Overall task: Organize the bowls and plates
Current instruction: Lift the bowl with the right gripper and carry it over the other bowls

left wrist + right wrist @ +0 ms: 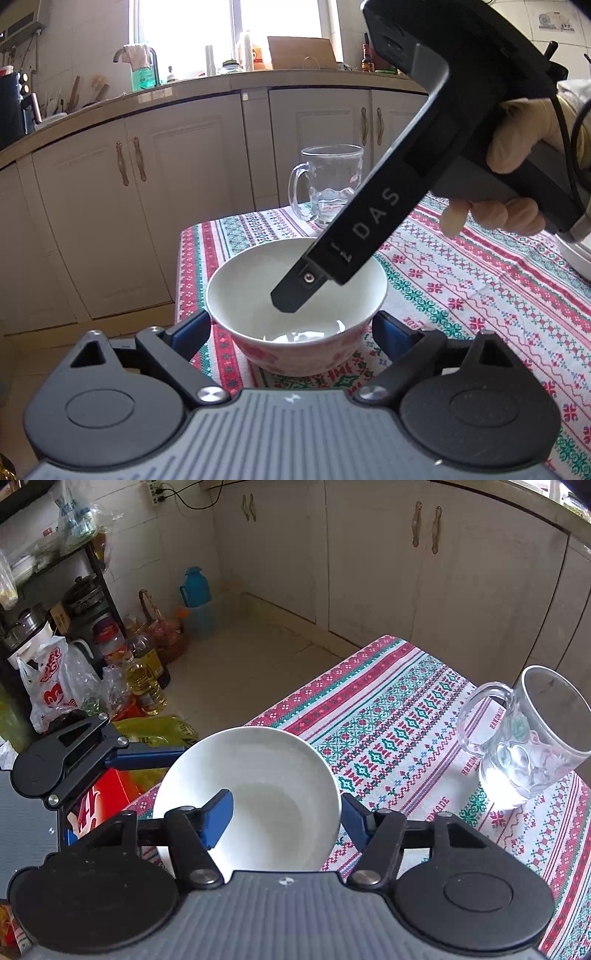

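Observation:
A white bowl [258, 295] with a pink flowered outside sits on the patterned tablecloth [461, 266] near the table's left corner. My left gripper [291, 328] is open, its blue-padded fingers [192, 330] on either side of the bowl, not clearly touching it. My right gripper [284, 816] comes down from above: one finger [218, 818] is inside the bowl [258, 775] and the other outside its right rim, apart from the wall. The right gripper's finger [295, 295] also shows inside the bowl in the left wrist view.
A clear glass mug [532, 746] stands on the cloth behind and right of the bowl. A white dish edge [576, 254] shows at the far right. The table edge drops off just left of the bowl. Cabinets, bottles [144, 679] and bags lie on the floor beyond.

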